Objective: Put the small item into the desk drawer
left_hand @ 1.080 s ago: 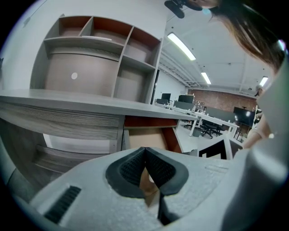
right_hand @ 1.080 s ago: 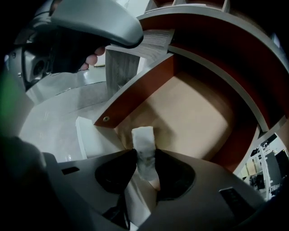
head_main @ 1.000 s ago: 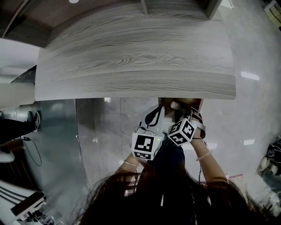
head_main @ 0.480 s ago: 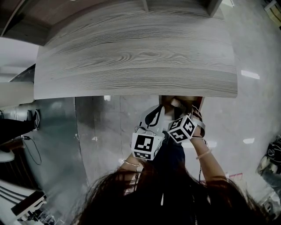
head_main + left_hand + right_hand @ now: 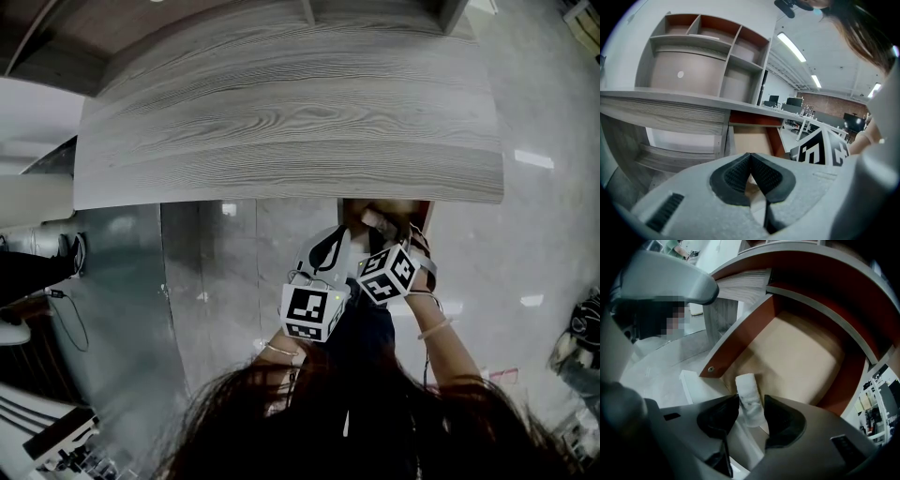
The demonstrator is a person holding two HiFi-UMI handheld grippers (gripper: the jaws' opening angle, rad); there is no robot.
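My right tongs (image 5: 751, 403) have just been opening. The small white roll (image 5: 746, 389) stands between the 2 pads, leaning on the left-hand pad with a gap at the right-hand one, so I judge it is released or nearly so. My left tongs (image 5: 750, 158) are closed tip to tip on nothing and sit just beside the right pair, out of the way.

To do this step well I would hold the right tongs steady, pointed down into the open desk drawer (image 5: 747, 331), and let the roll slide off the pad by itself. Then I would lift straight back along the jaws so neither pad drags it out again. The roll seems to sit near the drawer's near-left corner, close to the red-brown side wall with its 1 screw (image 5: 711, 369). A nudge farther in, toward the pale drawer floor beyond the tips, should keep it from catching the rim.

The roll is a short, soft-looking white cylinder, faintly smudged grey on its side. Its top stands clear of the pads and tips a little left, and its lower end is hidden behind the tongs' body.
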